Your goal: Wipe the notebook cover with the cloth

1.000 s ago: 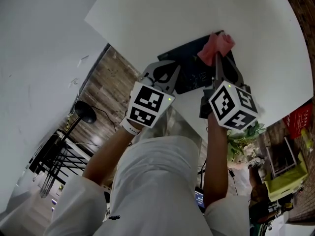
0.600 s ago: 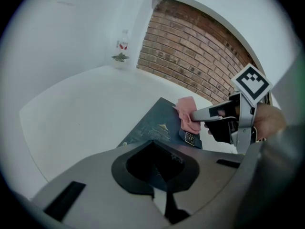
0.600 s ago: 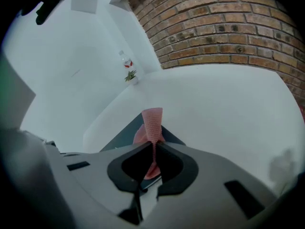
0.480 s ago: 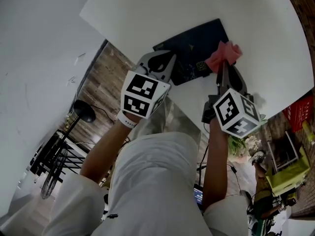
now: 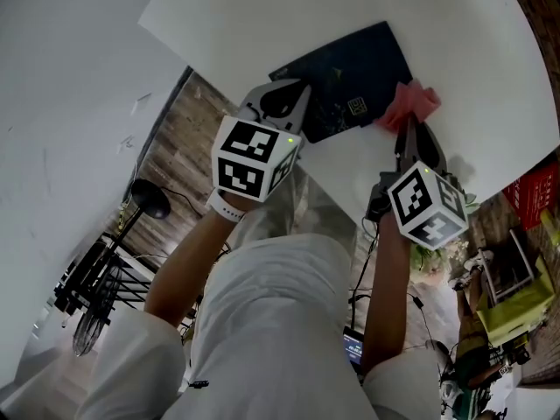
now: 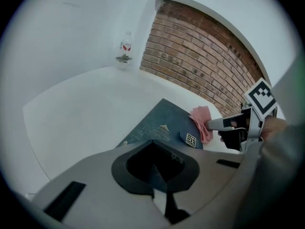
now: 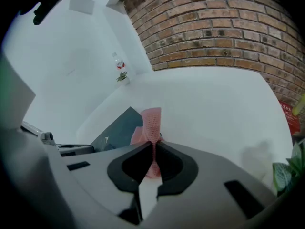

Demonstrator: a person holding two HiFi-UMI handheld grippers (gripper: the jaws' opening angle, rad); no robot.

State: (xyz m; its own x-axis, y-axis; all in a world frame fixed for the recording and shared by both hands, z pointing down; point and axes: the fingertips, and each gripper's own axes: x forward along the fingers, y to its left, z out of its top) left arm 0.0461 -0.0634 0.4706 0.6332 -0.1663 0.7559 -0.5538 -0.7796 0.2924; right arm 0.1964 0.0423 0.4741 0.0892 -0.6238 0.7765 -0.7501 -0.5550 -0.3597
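Observation:
A dark blue notebook lies on the white table, also seen in the left gripper view as the notebook. My left gripper is shut, its tips down on the notebook's near left corner. My right gripper is shut on a pink cloth, which hangs at the notebook's near right corner, partly over the table. In the right gripper view the cloth is pinched between the jaws, with the notebook to its left. The left gripper view shows the cloth and the right gripper.
A small bottle stands at the table's far side against the white wall, next to a brick wall. The table's near edge runs just under both grippers. A plant and a red object lie off to the right.
My right gripper has drawn the pink cloth across the cover from the notebook's far corner to its near right corner. The left gripper has stayed on the near left corner.

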